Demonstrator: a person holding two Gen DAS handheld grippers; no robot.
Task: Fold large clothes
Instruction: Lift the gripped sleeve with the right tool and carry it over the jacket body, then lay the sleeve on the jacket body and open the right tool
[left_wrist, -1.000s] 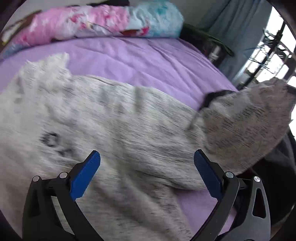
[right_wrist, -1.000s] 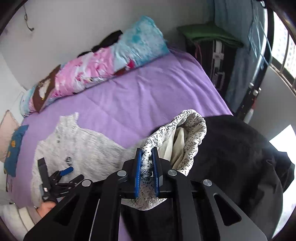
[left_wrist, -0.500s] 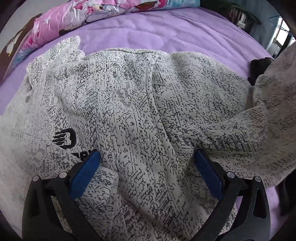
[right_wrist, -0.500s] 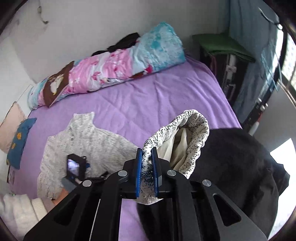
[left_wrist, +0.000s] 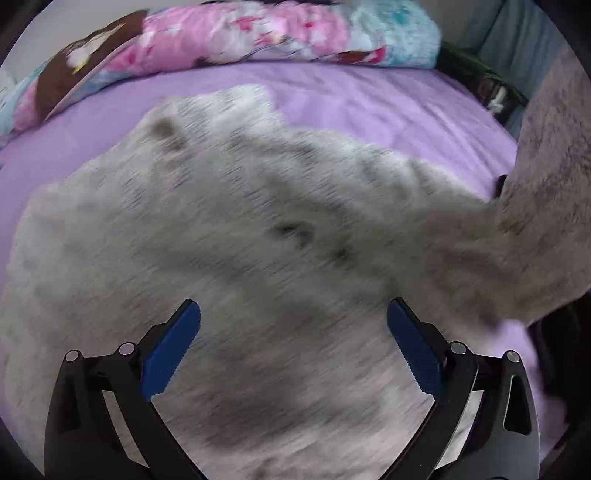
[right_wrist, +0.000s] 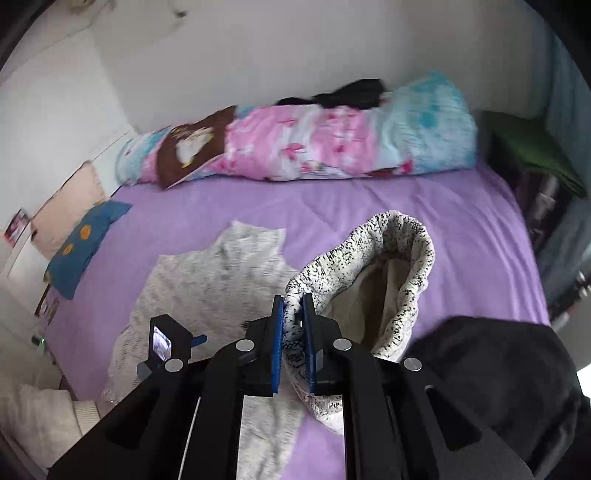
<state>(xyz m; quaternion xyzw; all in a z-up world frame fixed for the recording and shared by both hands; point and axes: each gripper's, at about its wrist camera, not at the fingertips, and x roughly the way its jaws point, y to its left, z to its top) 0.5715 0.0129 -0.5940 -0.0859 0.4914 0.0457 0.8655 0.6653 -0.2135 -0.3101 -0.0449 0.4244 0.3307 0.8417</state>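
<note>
Right gripper (right_wrist: 293, 339): blue pads clamped tight on the cuff edge of a speckled grey-white sweater (right_wrist: 207, 284); the sleeve (right_wrist: 373, 280) is lifted off the bed, its cuff mouth gaping toward the camera, cream lining visible inside; the sleeve hangs near centre, above the purple bedsheet (right_wrist: 369, 206). Left gripper (left_wrist: 293, 343): jaws spread wide, nothing between the pads; it hovers over the sweater body, which fills the near half of the left wrist view, heavily blurred; whether the pads touch the knit cannot be told. Sweater body lies flat on the sheet at left-centre of the bed; its lifted sleeve rises at the right edge of the left wrist view. Near right on the bed: a black garment (right_wrist: 495, 380), just beside the raised sleeve. Far side: a rolled pink-and-blue floral quilt (right_wrist: 332, 147) along the white wall (right_wrist: 258, 55). Far left: a blue cushion (right_wrist: 81, 247).
</note>
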